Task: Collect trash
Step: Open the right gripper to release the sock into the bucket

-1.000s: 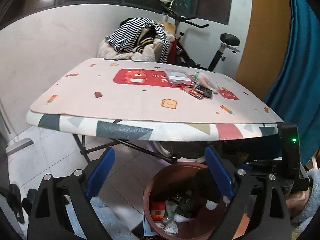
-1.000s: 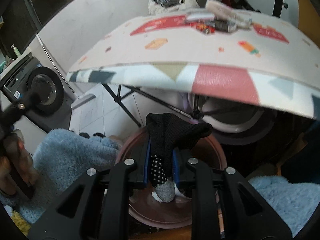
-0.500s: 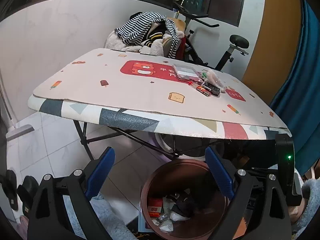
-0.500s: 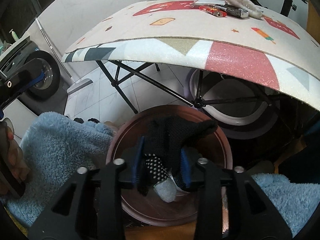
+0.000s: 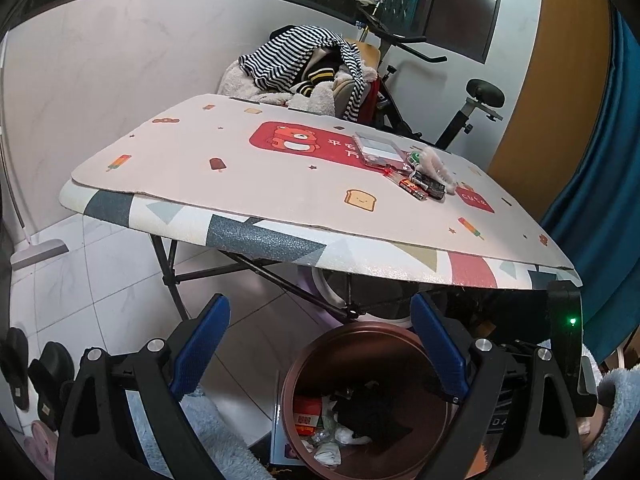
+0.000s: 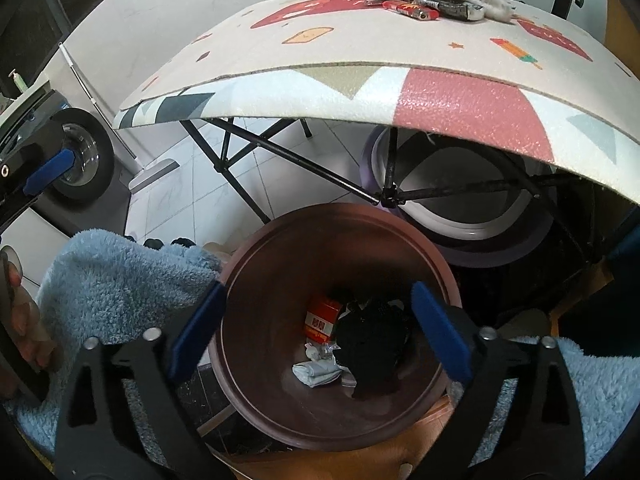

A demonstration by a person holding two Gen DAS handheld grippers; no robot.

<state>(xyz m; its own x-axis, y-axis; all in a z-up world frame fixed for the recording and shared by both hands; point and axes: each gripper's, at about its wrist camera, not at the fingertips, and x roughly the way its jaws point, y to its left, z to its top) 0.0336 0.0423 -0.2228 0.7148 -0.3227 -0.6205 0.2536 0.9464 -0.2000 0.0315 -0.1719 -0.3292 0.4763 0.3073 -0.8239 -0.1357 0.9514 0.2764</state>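
- Your left gripper point(image 5: 320, 340): jaws wide apart, nothing in them, parked low by the table edge point(image 5: 280, 240), prob. to stay out of the way.
- Trash bin point(image 6: 280, 240) sits on the floor just under that edge; black sock point(image 6: 372, 336) lies inside w/ a red box point(image 6: 320, 320).
- Your right gripper point(image 6: 316, 328): spread wide over the bin mouth, empty.
- More trash up on the table point(image 5: 420, 184); the overhang is close above, so back out before lifting.
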